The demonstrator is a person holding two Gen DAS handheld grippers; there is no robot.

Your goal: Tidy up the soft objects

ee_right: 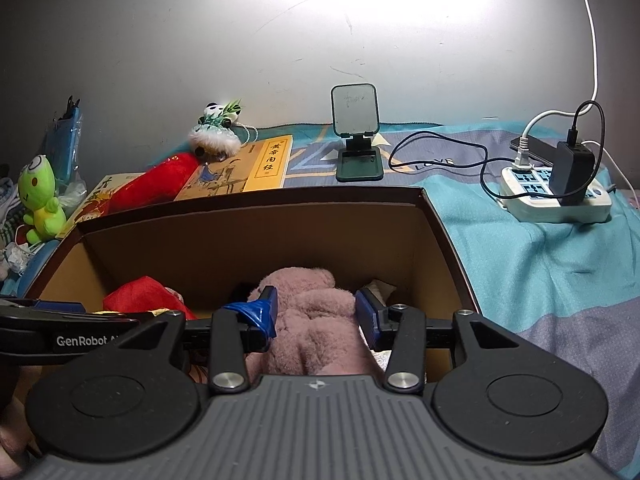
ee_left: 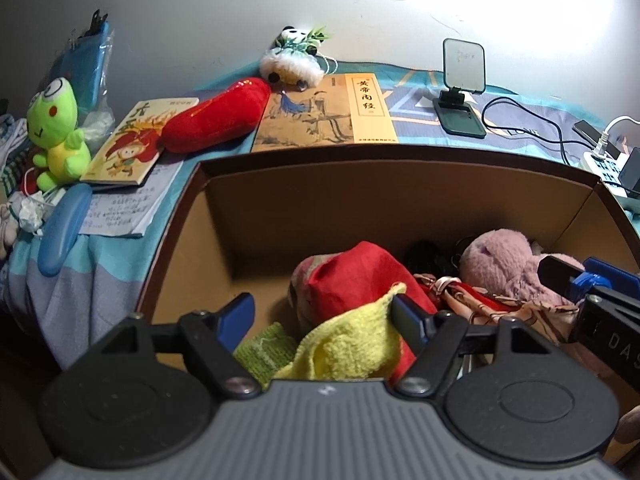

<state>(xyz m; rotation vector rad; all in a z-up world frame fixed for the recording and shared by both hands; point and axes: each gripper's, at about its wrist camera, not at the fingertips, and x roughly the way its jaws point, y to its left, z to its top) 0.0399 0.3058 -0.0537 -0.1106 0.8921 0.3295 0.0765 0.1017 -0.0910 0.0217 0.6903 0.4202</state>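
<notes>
Right tool [ee_right: 316, 314] astride pink plush [ee_right: 316, 312] inside cardboard box [ee_right: 256, 228]

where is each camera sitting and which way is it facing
Left wrist: on the left tool, angled down into the cardboard box over a yellow knit cloth; the right tool shows at right.
Right wrist: on the right tool, angled down at the pink plush between its fingers; the left tool's body enters at left.
Shared: box, red chili plush, green frog plush, phone stand, wall.
</notes>
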